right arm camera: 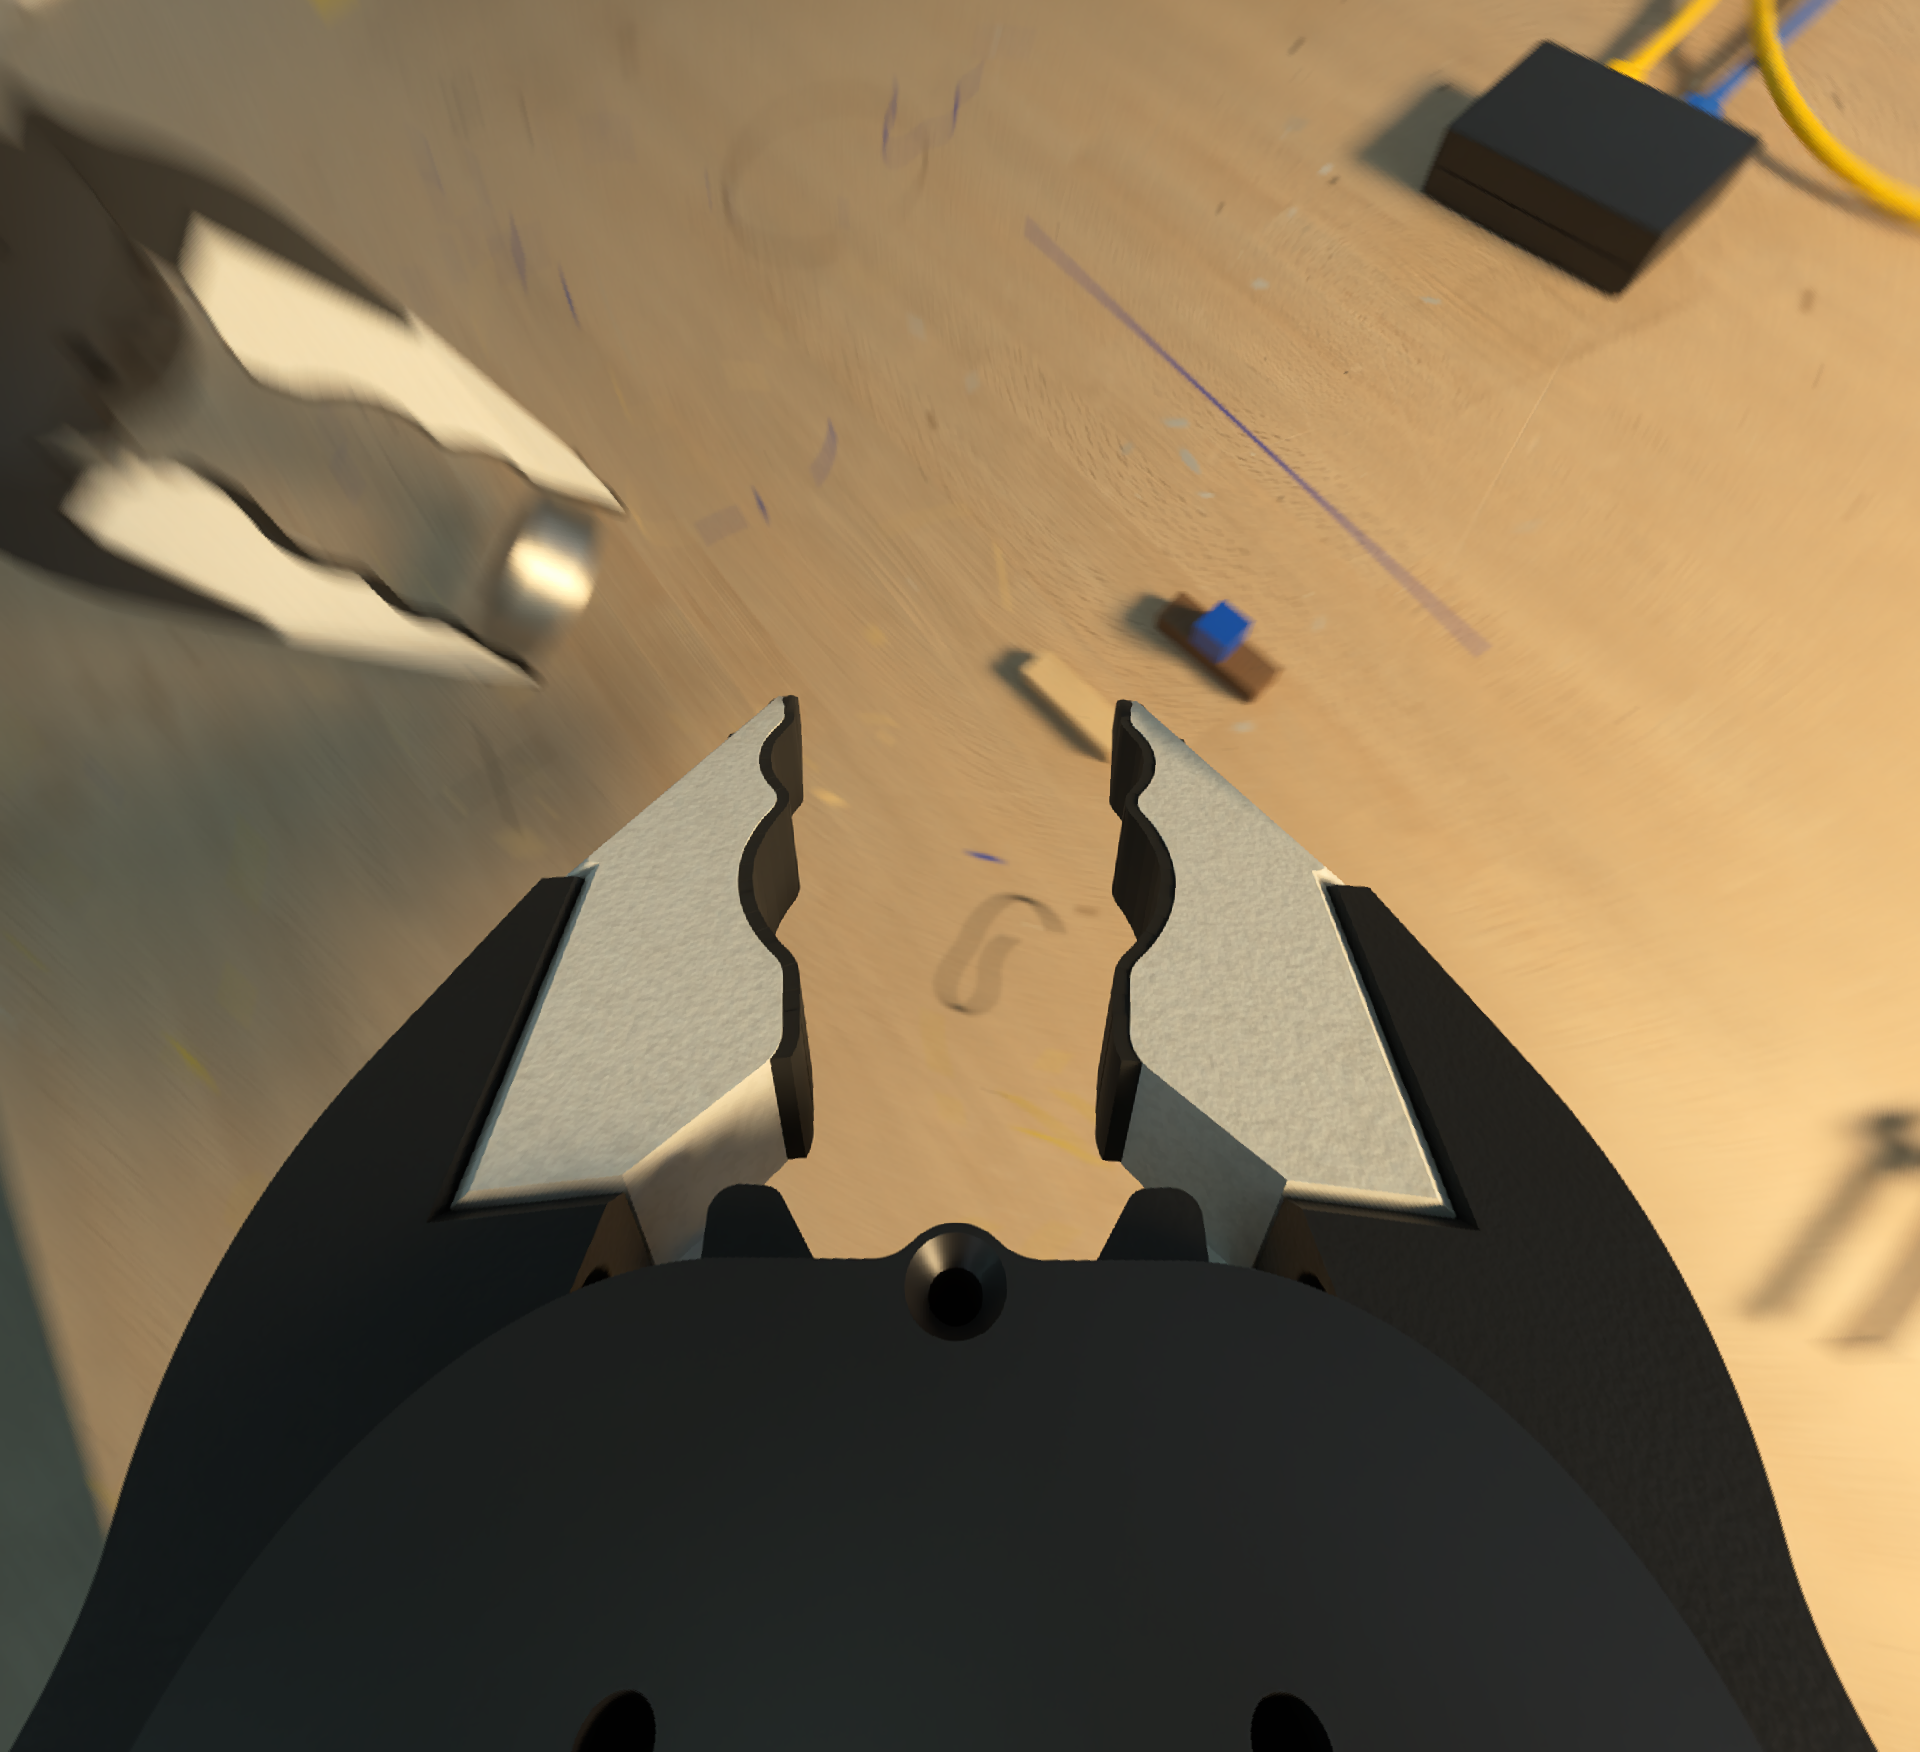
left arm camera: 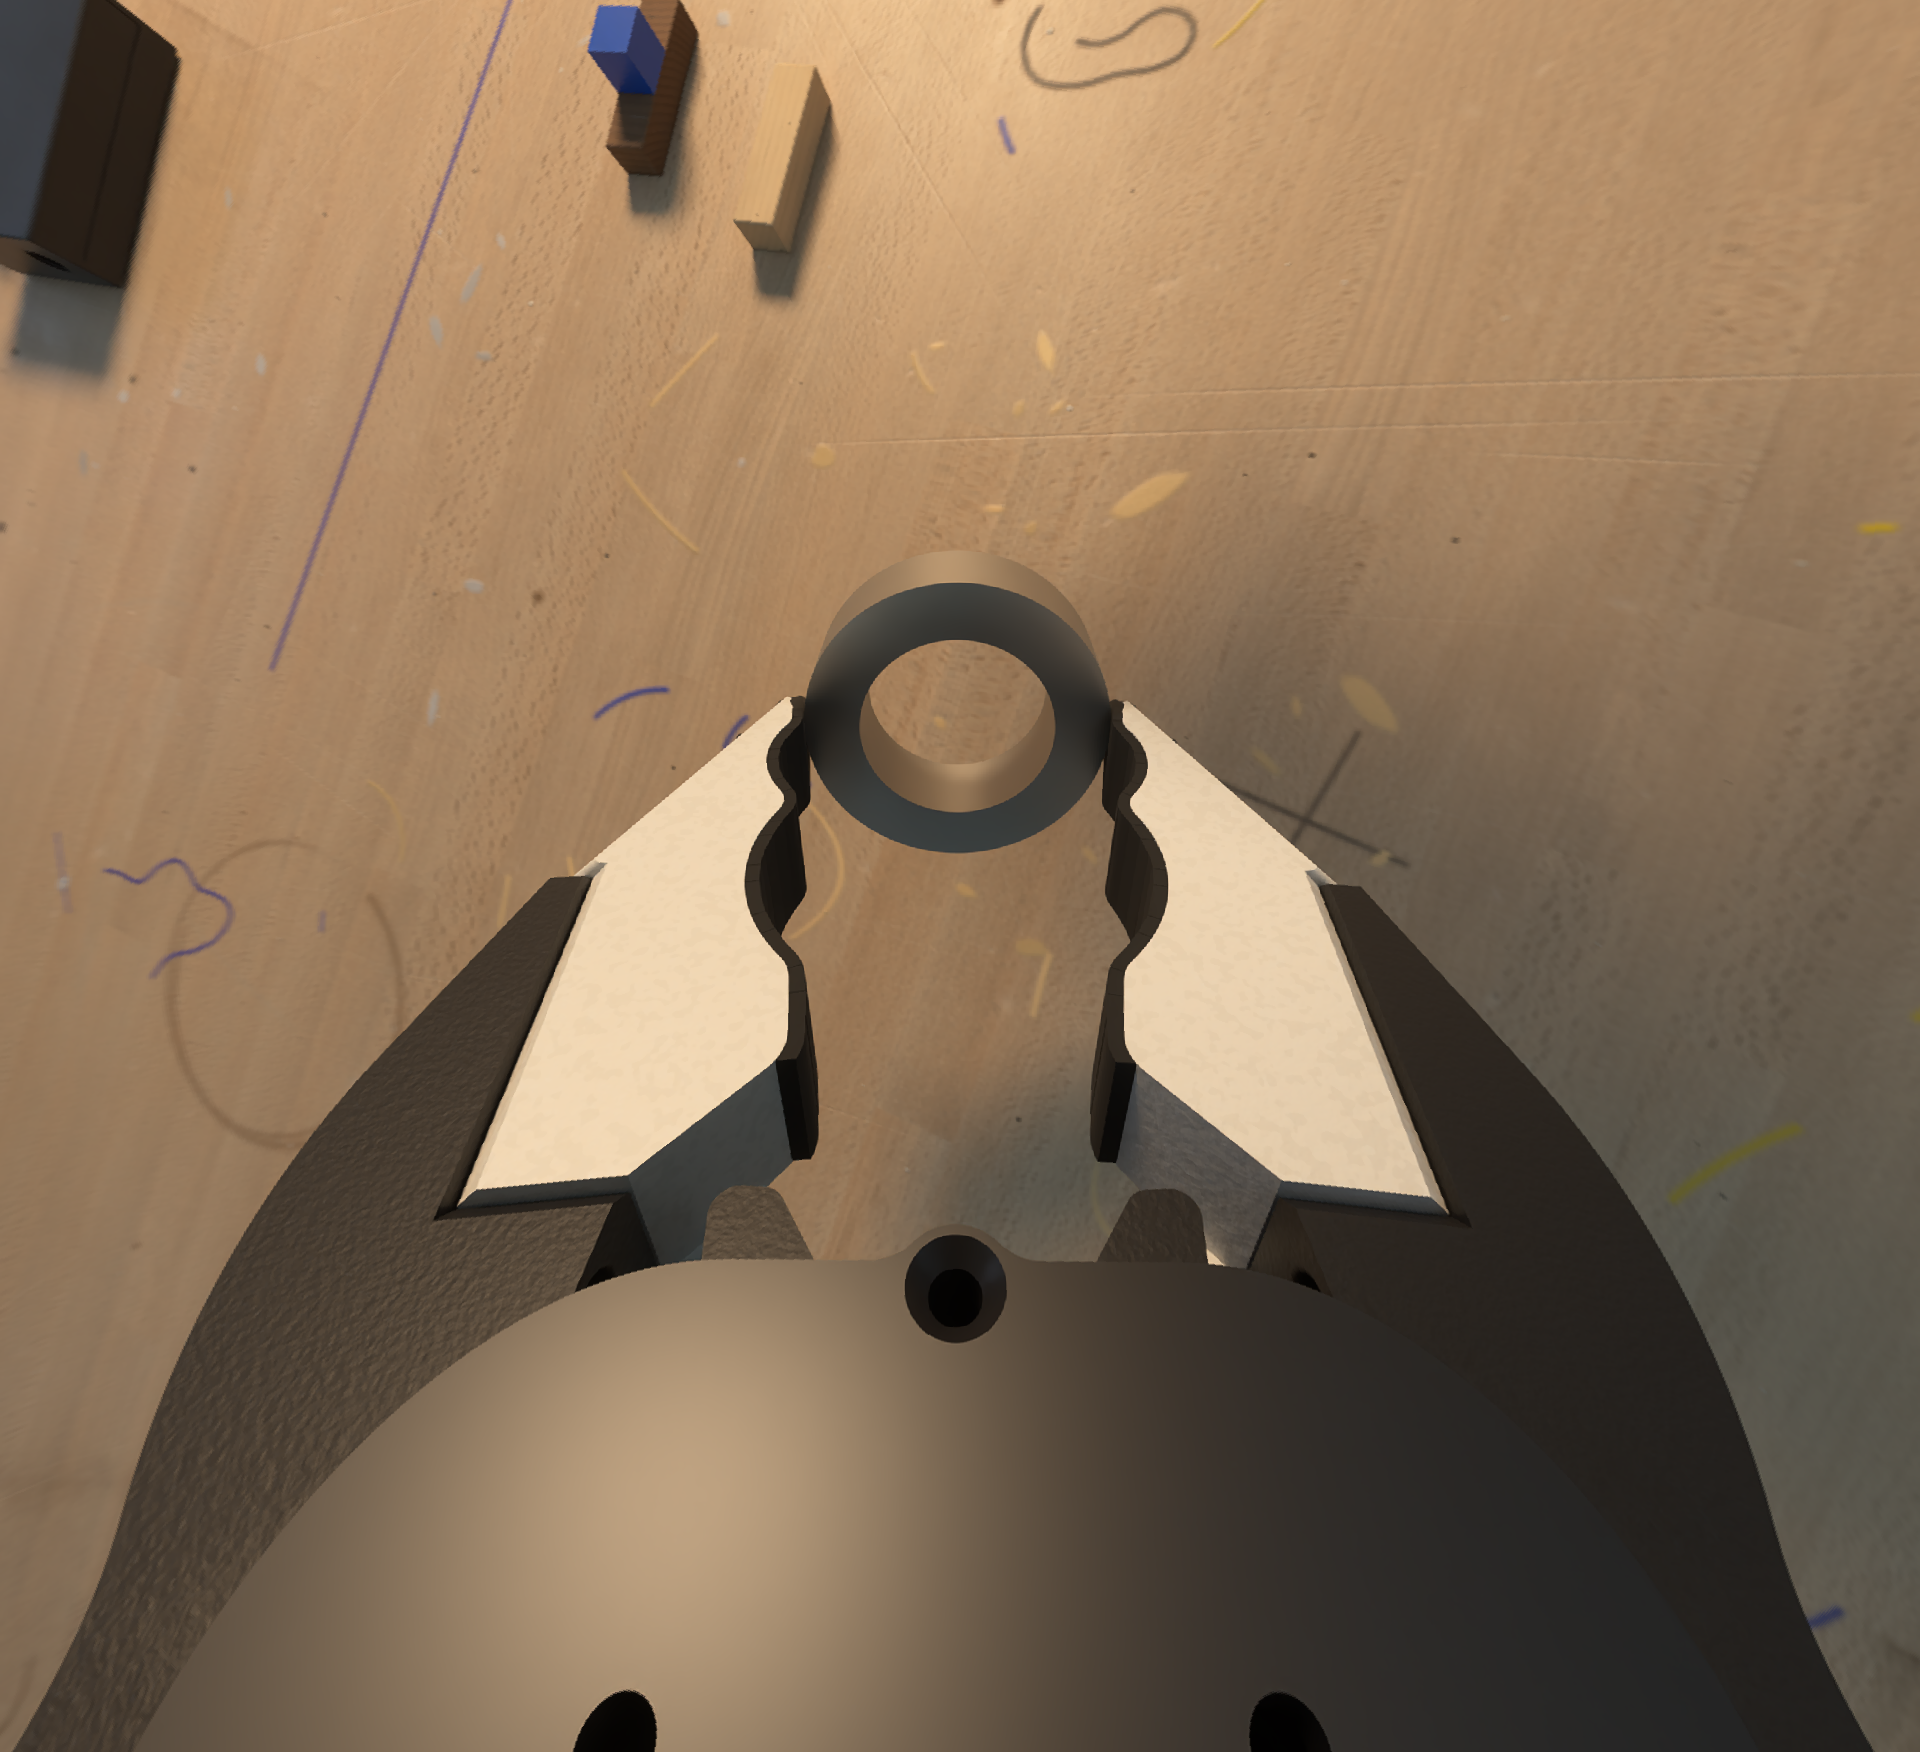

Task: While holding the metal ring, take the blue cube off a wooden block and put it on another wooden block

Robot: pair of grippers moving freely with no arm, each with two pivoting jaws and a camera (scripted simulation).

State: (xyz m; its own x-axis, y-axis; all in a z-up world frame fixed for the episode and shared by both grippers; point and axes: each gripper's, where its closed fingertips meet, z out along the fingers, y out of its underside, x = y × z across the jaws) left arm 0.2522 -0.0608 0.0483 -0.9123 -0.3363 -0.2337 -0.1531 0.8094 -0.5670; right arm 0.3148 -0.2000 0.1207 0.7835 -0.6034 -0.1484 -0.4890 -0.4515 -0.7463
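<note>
In the left wrist view, the metal ring is clamped at the tips of the left gripper, held above the table. The blue cube is seen resting on the dark wooden block, with the pale wooden block just beside that block.

In the right wrist view, the right gripper is spread apart and empty, well short of the dark block; the transfer is judged not yet begun.

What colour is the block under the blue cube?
Dark brown wooden block, clearest in the left wrist view.
</note>
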